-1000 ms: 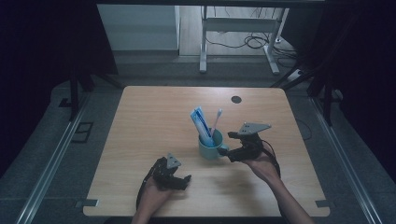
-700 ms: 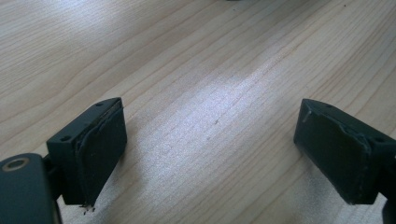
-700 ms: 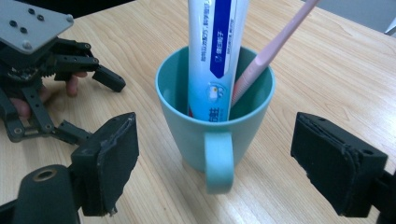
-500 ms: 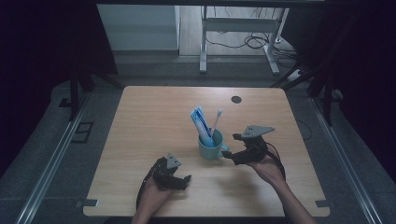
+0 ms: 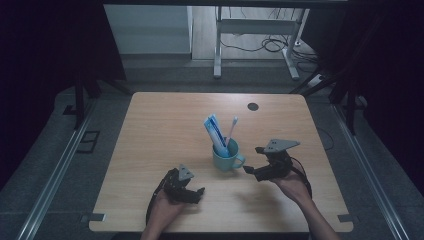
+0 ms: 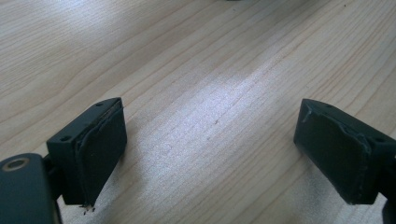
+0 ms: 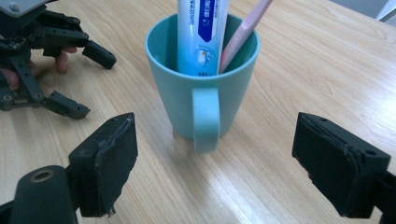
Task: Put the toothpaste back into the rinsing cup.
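Progress looks late, judged from how things lie. At the left, the left gripper (image 5: 192,192) rests low over the near edge of the table (image 5: 150,130), jaws spread wide with only bare wood between them, grasping nothing and well apart from the mug. At the middle stands the mug (image 5: 226,159), upright, its handle turned toward the right gripper. Inside it lean the toothpaste (image 5: 216,133) and the toothbrush (image 5: 231,130), both tops rising clear of the rim, so the loading seems done. To the right, the right gripper (image 5: 248,170) hangs just beside the handle (image 7: 206,119), jaws released and wide, touching nothing; its own view has the handle centred between the jaws but farther off than their tips. What may remain is either a grasp on that handle to move the mug, or simply a retreat; which one I cannot tell.
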Demonstrator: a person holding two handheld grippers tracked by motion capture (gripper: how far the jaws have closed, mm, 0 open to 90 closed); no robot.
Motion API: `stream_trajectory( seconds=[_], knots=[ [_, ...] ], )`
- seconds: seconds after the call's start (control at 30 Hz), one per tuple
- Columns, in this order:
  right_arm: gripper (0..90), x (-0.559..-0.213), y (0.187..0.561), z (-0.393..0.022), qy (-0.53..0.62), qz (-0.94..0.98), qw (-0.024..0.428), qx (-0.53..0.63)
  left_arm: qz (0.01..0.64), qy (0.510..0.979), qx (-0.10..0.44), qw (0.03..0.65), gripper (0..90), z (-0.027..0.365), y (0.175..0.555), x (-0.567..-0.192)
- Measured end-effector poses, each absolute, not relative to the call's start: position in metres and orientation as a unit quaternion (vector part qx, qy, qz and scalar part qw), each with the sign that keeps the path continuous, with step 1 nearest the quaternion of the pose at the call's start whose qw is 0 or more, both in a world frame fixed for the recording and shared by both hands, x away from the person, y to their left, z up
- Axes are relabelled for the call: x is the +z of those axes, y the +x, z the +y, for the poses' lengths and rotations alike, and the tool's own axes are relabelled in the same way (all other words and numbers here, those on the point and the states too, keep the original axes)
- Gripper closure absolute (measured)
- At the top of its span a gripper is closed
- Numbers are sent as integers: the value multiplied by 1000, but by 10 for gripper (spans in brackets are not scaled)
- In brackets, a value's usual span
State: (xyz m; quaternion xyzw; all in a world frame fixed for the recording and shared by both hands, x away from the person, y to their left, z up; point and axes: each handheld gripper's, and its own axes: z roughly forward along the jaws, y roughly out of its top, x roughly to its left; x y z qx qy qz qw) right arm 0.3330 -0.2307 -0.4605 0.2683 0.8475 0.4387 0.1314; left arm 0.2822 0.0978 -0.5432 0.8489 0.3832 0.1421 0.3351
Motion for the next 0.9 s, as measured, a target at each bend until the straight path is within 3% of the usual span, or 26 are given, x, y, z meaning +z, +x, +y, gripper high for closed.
stream_trajectory(
  seconds=[0.43, 0.9],
  knots=[
    [135, -469, 321, -251, 278, 846, 147, 431, 387, 847, 142, 336, 95, 97, 282, -543],
    [118, -502, 307, -272, 303, 848, 152, 407, 387, 847, 141, 336, 95, 97, 282, -543]
  ],
)
